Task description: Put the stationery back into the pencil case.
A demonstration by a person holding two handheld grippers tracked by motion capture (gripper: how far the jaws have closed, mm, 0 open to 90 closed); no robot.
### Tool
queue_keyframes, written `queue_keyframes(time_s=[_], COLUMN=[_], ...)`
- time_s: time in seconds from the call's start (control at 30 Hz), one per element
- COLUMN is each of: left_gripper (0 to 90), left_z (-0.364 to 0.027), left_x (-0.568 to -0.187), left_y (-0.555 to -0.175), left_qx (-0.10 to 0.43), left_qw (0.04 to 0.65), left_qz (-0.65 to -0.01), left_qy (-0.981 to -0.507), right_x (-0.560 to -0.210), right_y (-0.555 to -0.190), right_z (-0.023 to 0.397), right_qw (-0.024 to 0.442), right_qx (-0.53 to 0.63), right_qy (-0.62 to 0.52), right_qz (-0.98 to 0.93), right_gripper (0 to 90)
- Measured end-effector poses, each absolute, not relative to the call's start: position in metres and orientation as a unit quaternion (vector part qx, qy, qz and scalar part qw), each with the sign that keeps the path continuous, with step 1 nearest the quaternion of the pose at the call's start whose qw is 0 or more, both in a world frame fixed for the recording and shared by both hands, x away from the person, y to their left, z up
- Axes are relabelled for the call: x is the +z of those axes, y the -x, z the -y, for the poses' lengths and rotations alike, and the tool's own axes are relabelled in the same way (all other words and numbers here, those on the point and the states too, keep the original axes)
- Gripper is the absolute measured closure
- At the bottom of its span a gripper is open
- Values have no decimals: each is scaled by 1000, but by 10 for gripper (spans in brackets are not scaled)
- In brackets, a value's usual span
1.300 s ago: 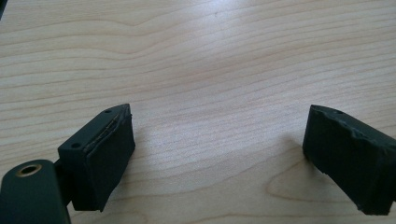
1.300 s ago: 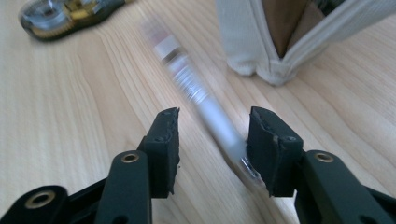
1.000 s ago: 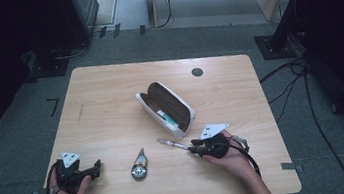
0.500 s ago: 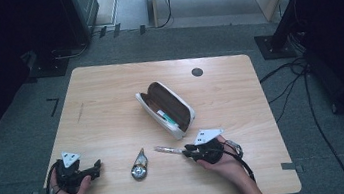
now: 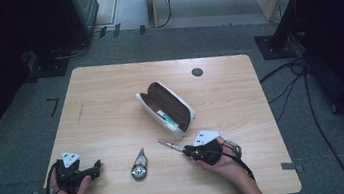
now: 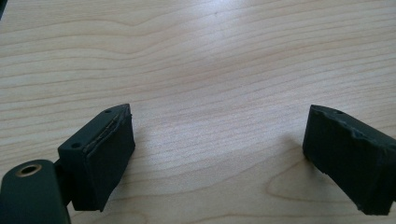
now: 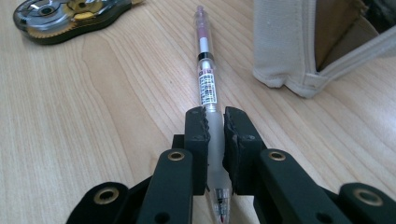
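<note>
— Pen (image 7: 206, 88) first: where does it sit?

— Clamped in the right gripper (image 7: 215, 122), low over the near right part of the table (image 5: 110, 100). Its jaws have just been closing, and the pads now press on the clear barrel from both sides, near its tip end. The rest of the barrel runs out ahead of the jaws, with a printed label and a pinkish end farthest from them.

— Is it lifted or lying on the wood?

— Hard to say; in the right gripper view it looks close to the surface, perhaps touching.

— And the other hand?

— The left gripper (image 6: 215, 154) rests at the near left corner, its jaws standing wide apart with bare wood between them. In the high view the left hand (image 5: 68, 188) wraps around it.

— What lies further out?

— A correction tape dispenser (image 5: 139, 165) sits between the two grippers, near the front edge, apart from the pen. Beyond the pen, toward the middle of the table, a pencil case (image 5: 165, 109) lies open, cream outside and brown inside, with something green and white within. Farthest off is a dark round cable hole (image 5: 197, 72) near the back edge.
</note>
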State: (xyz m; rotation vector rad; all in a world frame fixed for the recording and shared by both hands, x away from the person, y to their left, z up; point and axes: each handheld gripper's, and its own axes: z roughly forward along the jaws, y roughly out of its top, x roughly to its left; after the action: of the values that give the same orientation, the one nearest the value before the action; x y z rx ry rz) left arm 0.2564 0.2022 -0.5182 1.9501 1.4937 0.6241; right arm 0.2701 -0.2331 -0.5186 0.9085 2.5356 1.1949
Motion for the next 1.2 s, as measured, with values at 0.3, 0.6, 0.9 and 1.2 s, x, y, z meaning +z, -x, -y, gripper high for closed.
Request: queue_keyframes(time_s=[0.3,0.6,0.9,1.2], left_gripper=[91,91,91,92], left_z=[-202,-202,-202,-202], left_x=[-518,-518,-518,-518], left_y=[-256,-256,-256,-256], left_qx=[235,235,235,235], left_qw=[299,299,299,299], left_qz=[-562,-563,-563,-563], left_qy=[-734,-734,-734,-734], right_x=[-506,-477,-447,-428], right_y=[-268,-264,-269,-277], right_z=[240,232,225,219], right_qw=[75,76,81,92], right_qx=[438,462,479,493], right_qy=[-328,-324,-328,-338], right_qz=[-833,-822,-810,-797], right_gripper=[809,809,809,809])
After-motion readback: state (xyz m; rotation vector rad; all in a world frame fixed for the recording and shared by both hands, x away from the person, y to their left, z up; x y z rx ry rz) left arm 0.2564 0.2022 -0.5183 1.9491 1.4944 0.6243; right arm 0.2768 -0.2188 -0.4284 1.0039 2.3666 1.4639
